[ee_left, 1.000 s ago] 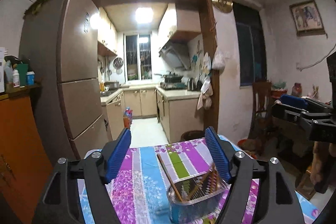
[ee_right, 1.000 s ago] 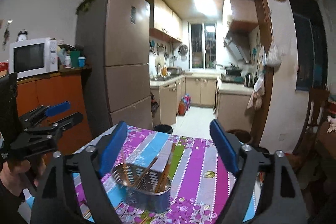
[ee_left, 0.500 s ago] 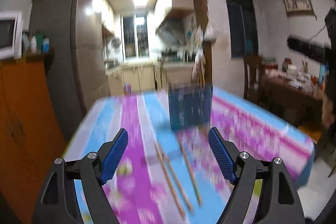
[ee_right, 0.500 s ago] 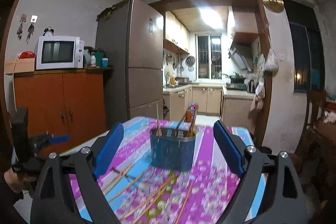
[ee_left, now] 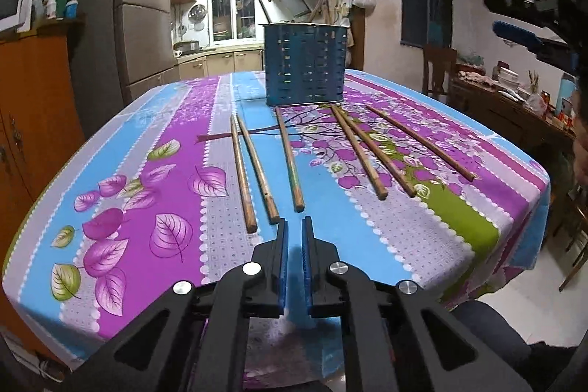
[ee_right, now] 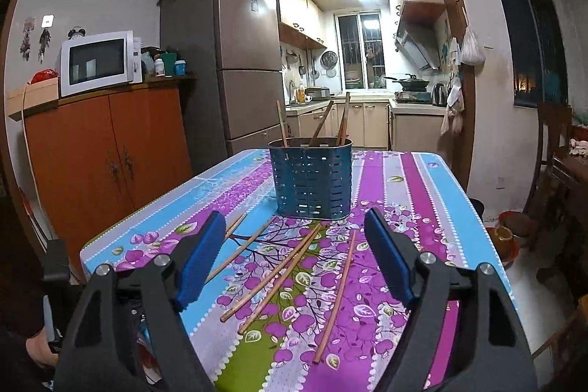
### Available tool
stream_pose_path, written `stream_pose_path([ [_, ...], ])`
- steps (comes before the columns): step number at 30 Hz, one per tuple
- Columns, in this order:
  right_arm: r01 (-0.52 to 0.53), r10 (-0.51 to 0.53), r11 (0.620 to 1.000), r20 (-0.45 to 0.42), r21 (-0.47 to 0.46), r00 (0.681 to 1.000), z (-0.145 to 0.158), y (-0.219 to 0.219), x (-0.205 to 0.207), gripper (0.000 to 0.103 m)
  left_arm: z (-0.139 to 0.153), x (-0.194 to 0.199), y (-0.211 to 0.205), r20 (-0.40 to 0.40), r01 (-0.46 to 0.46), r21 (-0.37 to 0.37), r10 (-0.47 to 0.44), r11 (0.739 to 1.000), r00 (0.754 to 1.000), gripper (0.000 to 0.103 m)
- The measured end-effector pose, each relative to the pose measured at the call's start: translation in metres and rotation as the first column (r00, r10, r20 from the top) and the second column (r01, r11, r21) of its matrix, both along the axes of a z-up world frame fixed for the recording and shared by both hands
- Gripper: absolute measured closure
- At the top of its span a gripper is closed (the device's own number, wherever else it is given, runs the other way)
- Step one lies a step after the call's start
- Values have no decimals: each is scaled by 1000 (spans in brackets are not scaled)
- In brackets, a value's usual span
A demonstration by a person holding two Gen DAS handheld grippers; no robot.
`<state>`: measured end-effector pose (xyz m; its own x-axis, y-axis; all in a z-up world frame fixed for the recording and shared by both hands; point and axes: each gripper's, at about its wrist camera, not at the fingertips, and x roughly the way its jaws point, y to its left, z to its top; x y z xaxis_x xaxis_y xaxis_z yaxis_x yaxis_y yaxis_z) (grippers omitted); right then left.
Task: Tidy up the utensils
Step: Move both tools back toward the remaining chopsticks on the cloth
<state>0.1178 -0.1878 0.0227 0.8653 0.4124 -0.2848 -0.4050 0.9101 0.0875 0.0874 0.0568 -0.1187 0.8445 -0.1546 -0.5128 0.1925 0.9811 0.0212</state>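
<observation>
The left tongs are now found narrowed to a slim gap with nothing between the pads, where half a second ago they are recorded as spread wide. They are brought low to the surface, just short of the near ends of the chopsticks. Six loose chopsticks are counted in the left wrist view, laid roughly parallel and pointing toward the blue perforated holder, which is stood upright beyond their far ends. The blur of the preceding left view is gone; the tool is judged to be steadied.

The right tongs are held wide and empty, raised above the same sticks, as in the earlier views. Several chopsticks are seen already standing in the holder.

The task is judged partly done. A pick-up from the left is considered imminent, though the tongs are as yet closed on nothing and lined up between two sticks.
</observation>
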Motion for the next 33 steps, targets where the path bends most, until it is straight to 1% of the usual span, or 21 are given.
stream_pose_path([
  [4,0,0,1000,3,11,1000,0,-3,-2,28,-5,9,4,-23,-28,-2,28,1000,999,94],
  [9,-3,3,1000,4,15,1000,-4,-1,-5,28,-7,18,5,-22,-38,-13,38,999,999,94],
  [12,-12,13,1000,-19,16,1000,-15,3,-8,28,-6,26,4,-19,-44,-13,44,999,999,94],
  [15,-19,20,1000,-48,9,999,-32,9,-12,29,-6,34,4,-17,-50,-15,50,999,999,94],
  [16,-22,23,1000,-60,9,998,-39,11,-15,36,-6,37,4,-15,-52,-13,51,999,999,94],
  [17,-28,28,1000,-76,7,997,-47,14,-17,40,-6,41,3,-11,-55,-8,55,998,998,94],
  [19,-27,27,1000,-101,-8,994,-62,19,-21,54,-6,44,1,-7,-56,-7,56,998,998,94],
  [22,-32,26,999,-166,-36,986,-89,27,-26,68,-7,47,2,1,-55,-15,55,998,998,94],
  [24,-33,24,999,-205,-42,979,-102,29,-25,74,-8,47,1,9,-52,-12,53,999,999,94],
  [27,-37,33,999,-248,-12,968,-115,34,-20,74,-8,48,1,14,-49,-6,49,999,999,94],
  [28,-42,41,999,-250,-1,967,-116,39,-18,74,-9,47,1,15,-48,-5,48,999,999,94],
  [31,-53,48,998,-247,-13,968,-118,61,-13,74,-8,48,2,14,-42,-7,42,999,999,94],
  [33,-54,42,998,-255,-39,966,-121,77,-5,74,-9,48,2,13,-39,-9,39,999,999,94],
])
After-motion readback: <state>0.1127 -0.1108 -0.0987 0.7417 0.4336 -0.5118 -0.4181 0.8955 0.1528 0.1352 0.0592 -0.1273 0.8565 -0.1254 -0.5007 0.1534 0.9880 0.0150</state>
